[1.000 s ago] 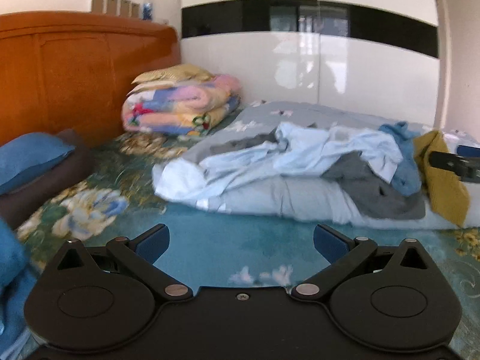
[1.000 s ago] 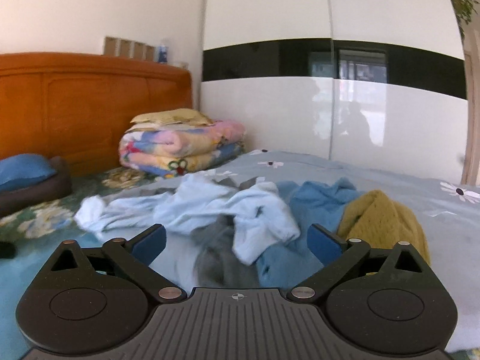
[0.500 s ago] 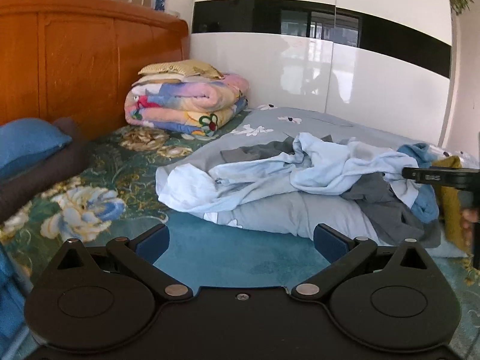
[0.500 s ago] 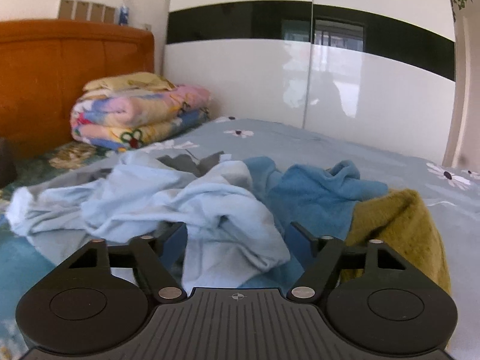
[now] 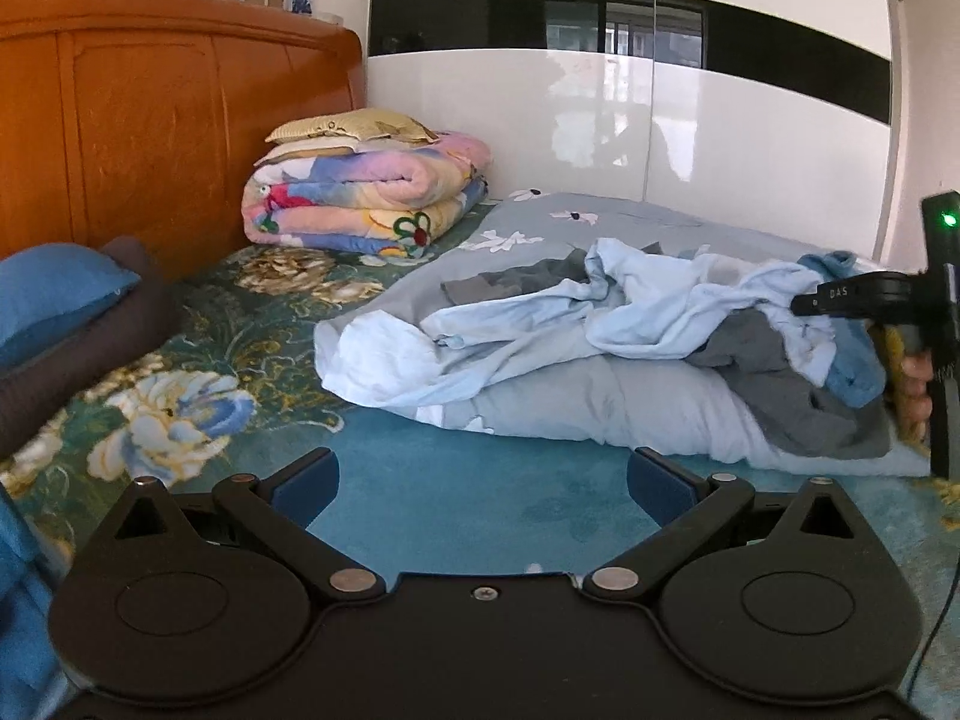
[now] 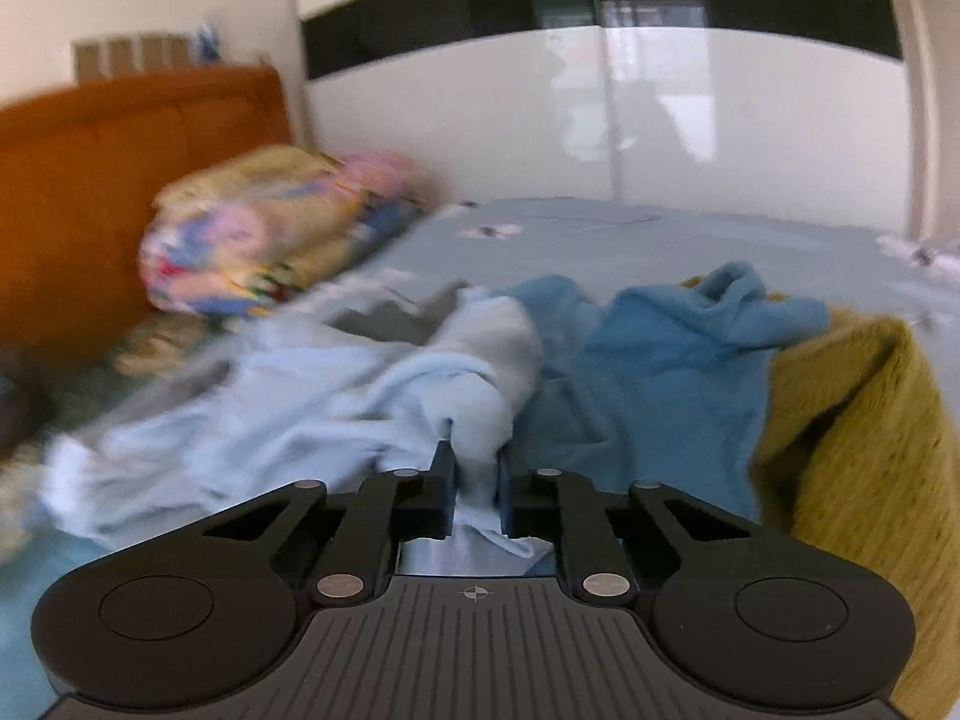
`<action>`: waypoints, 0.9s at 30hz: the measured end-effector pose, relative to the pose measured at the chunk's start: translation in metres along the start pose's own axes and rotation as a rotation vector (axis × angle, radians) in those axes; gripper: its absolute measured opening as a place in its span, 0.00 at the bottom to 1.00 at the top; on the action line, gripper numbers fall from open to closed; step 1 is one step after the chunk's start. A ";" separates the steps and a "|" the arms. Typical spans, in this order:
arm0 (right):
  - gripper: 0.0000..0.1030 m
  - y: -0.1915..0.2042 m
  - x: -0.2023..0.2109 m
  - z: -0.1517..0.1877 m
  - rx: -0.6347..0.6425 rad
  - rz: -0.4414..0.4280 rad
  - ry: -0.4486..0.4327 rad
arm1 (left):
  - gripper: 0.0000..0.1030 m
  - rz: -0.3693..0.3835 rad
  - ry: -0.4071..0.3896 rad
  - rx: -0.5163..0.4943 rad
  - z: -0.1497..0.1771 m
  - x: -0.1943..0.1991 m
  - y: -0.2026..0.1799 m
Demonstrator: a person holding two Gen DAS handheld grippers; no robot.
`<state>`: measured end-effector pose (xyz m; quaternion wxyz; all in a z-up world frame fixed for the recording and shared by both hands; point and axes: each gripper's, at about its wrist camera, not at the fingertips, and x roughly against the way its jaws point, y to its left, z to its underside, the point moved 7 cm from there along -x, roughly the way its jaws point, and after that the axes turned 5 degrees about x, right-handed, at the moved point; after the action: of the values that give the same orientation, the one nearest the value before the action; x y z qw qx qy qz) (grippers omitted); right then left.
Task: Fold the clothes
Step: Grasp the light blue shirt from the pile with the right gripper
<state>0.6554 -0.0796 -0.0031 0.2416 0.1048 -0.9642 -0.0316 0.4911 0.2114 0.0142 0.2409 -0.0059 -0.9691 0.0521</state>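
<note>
- Left wrist view: the left gripper (image 5: pixel 483 480) hangs low over the teal bedspread (image 5: pixel 480 516), its jaws spread wide with nothing between them. Ahead lies an unsorted heap of clothes: a pale blue shirt (image 5: pixel 600 312) sprawled over a grey garment (image 5: pixel 780 384) on a rolled grey quilt (image 5: pixel 600 402). At the right edge the right gripper (image 5: pixel 807 305) reaches into the heap, with the person's fingers (image 5: pixel 912 384) visible on its handle. A folded floral blanket (image 5: pixel 360 204) sits by the wooden headboard (image 5: pixel 150 138), well apart from the pile.
- Right wrist view: the right gripper (image 6: pixel 477 483) is closing its jaws on a bunched fold of the pale blue shirt (image 6: pixel 468 396), cloth pinched between the pads. Just beside it lie a blue garment (image 6: pixel 660 360) and a mustard knit (image 6: pixel 858 420), both crumpled.
- Progress: apparently the very start. No garment from the heap looks folded; the shirt is only being seized, and it must be pulled clear, spread and folded, with the others left to do.
</note>
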 end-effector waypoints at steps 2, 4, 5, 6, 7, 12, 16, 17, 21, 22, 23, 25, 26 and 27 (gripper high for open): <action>0.10 0.005 0.015 0.002 -0.025 -0.080 -0.021 | 0.98 0.005 -0.007 -0.009 0.000 0.006 -0.003; 0.09 0.010 0.031 0.005 -0.055 -0.147 -0.023 | 0.98 0.006 -0.006 -0.013 -0.001 0.011 -0.005; 0.09 0.013 0.039 0.006 -0.066 -0.175 -0.026 | 0.98 0.008 -0.005 -0.008 -0.001 0.014 -0.006; 0.09 0.017 0.047 0.008 -0.066 -0.203 -0.026 | 0.98 0.012 -0.004 -0.002 -0.001 0.017 -0.008; 0.08 0.021 0.055 0.010 -0.067 -0.230 -0.027 | 0.98 0.018 -0.002 0.005 -0.001 0.021 -0.009; 0.05 0.037 0.104 0.026 -0.079 -0.352 -0.026 | 0.98 0.042 -0.003 0.004 0.004 0.052 -0.014; 0.01 0.045 0.151 0.039 -0.062 -0.428 -0.012 | 0.98 0.033 0.000 -0.003 0.013 0.076 -0.015; 0.01 0.046 0.163 0.042 -0.054 -0.445 -0.008 | 0.98 0.032 0.001 0.008 0.015 0.083 -0.015; 0.01 0.047 0.182 0.051 0.007 -0.405 0.029 | 0.98 0.024 0.009 0.035 0.023 0.105 -0.018; 0.01 0.045 0.183 0.052 0.016 -0.383 0.038 | 0.98 0.018 0.011 0.033 0.024 0.109 -0.019; 0.01 0.040 0.180 0.054 -0.001 -0.361 0.048 | 0.98 0.015 0.013 0.034 0.024 0.111 -0.021; 0.01 0.031 0.172 0.058 -0.026 -0.314 0.073 | 0.98 0.012 0.018 0.039 0.025 0.115 -0.023; 0.01 0.028 0.169 0.059 -0.029 -0.293 0.077 | 0.98 0.010 0.020 0.042 0.025 0.115 -0.024; 0.03 0.026 0.165 0.059 -0.031 -0.266 0.082 | 0.98 0.008 0.020 0.044 0.025 0.115 -0.025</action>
<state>0.4804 -0.0896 0.0231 0.2760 0.2291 -0.9305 -0.0741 0.3781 0.1879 0.0490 0.2506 -0.0052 -0.9652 0.0745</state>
